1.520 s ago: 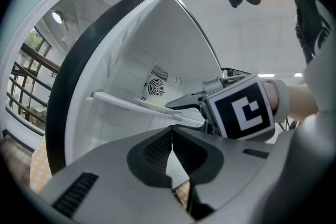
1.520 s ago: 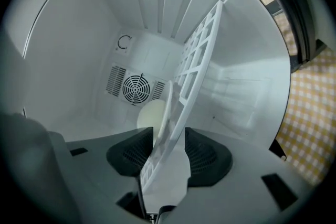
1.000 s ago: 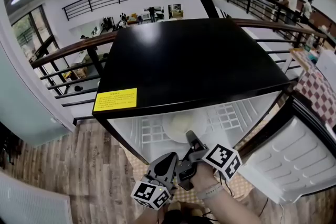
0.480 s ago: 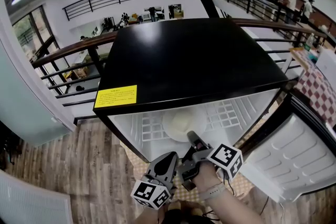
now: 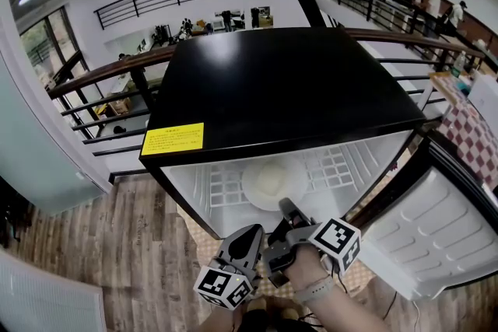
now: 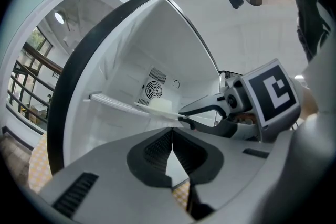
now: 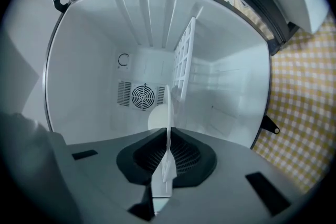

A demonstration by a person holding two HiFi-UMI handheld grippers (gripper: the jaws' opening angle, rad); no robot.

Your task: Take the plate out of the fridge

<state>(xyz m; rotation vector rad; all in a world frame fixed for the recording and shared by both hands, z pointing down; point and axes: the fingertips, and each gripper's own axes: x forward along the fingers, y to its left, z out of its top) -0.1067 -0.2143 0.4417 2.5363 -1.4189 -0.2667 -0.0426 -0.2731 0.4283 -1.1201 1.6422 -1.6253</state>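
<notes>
Fingers (image 7: 185,153) of the right gripper (image 7: 168,136): closing, dark ribbed pads tight on either face of the plate (image 7: 168,105), whose thin white rim showed edge-on between them. Grasp taken at the plate's near rim; the rest of the disc ran away from the fingertips toward the far wall of the compartment.

Fingers (image 6: 152,150) of the left gripper (image 6: 171,136): pressed together along one seam, nothing between them. This gripper hung just left of the right one, near the open front and clear of the plate.

Plate, head view (image 5: 272,183): pale, round, lying flat on the white grid shelf (image 5: 331,167) inside the fridge (image 5: 288,89), about the middle of the opening, its bulk on the far side of the right gripper's tips.

Shelf, right gripper view (image 7: 185,60): white lattice running back to the rear wall.

Fan grille (image 7: 143,96): round, set in a slotted panel on the far wall, behind the plate.

Fridge exterior: black top with a yellow label (image 5: 172,141) at its near left corner. Door (image 5: 436,237): white-lined, swung open to the right.

Mat (image 7: 304,86): yellow-and-white check, beneath the fridge front.

Floor (image 5: 117,245): wood-grain planks to the left.
</notes>
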